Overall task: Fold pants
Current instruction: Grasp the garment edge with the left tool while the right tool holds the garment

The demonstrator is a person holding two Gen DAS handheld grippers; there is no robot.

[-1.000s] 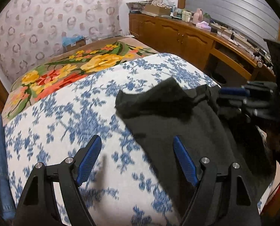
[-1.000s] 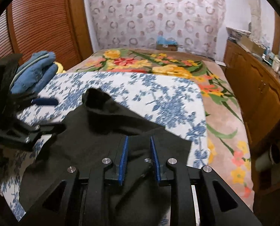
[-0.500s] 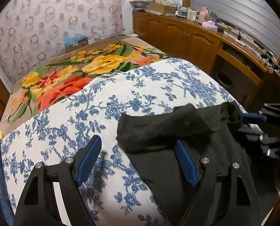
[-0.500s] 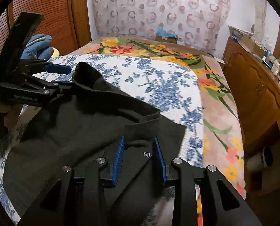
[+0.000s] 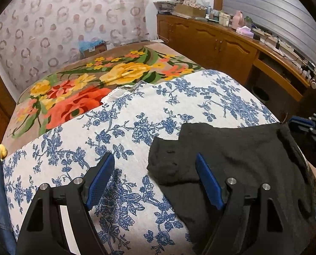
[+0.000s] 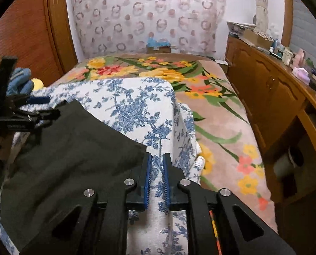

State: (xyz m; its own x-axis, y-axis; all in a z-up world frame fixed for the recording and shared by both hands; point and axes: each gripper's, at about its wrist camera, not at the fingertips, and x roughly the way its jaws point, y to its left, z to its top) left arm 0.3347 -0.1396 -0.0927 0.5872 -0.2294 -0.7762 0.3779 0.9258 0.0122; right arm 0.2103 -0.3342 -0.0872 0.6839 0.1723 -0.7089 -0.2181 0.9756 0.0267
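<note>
The black pants (image 5: 238, 155) lie spread on the blue-flowered white cover (image 5: 119, 131) at the near end of the bed, with a rumpled, doubled-over edge toward the middle of the cover. The left tongs (image 5: 153, 180) are spread wide apart and hold nothing; one blue pad hangs over bare cover, the other over the near edge of the pants. The right tongs (image 6: 157, 178) have their pads drawn close with a narrow gap between them, and only the flowered cover shows in that gap; the corner of the pants sits just beside the left pad, seemingly unheld, though contact there is hard to judge. In the right view the pants (image 6: 68, 153) stretch away to the left, where the left tongs (image 6: 41, 108) hover at their far edge. Beyond the cover lies a bright flowered blanket (image 6: 211, 106), folded jeans (image 6: 20, 80) sit at the bed's left side, and a cluttered wooden counter (image 5: 238, 42) runs along the right wall.
</note>
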